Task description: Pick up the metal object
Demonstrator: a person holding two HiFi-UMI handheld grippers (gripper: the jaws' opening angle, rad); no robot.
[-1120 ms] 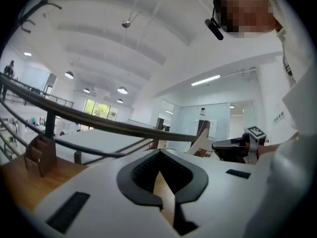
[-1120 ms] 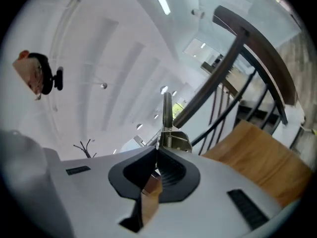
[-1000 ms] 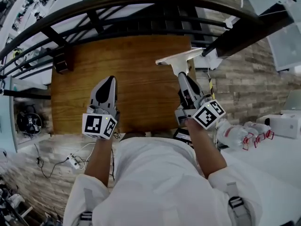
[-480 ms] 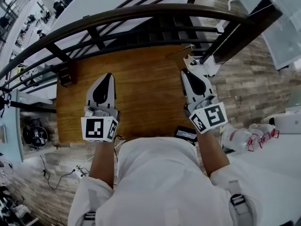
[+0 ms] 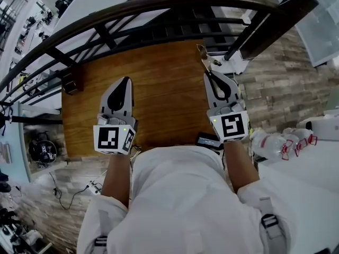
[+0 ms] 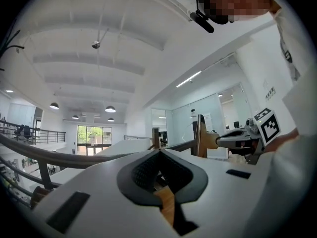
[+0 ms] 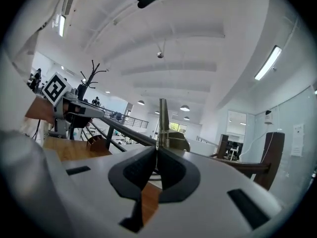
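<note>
The metal object is a flat-bladed tool on a short stem, and my right gripper is shut on that stem above the right side of the wooden table. In the right gripper view the blade stands upright and edge-on out of the closed jaws of the right gripper. The left gripper view shows the tool from the side, with the right gripper behind it. My left gripper hovers over the table's left half, its jaws together with nothing between them.
A dark curved railing runs along the table's far side. A small brown holder sits at the table's left edge. A dark device lies at the near edge. Plastic bottles rest on a white surface to the right.
The right gripper has rolled, turning the metal tool's blade from broadside to edge-on, and has lifted it. Both grippers have risen a little above the table.
</note>
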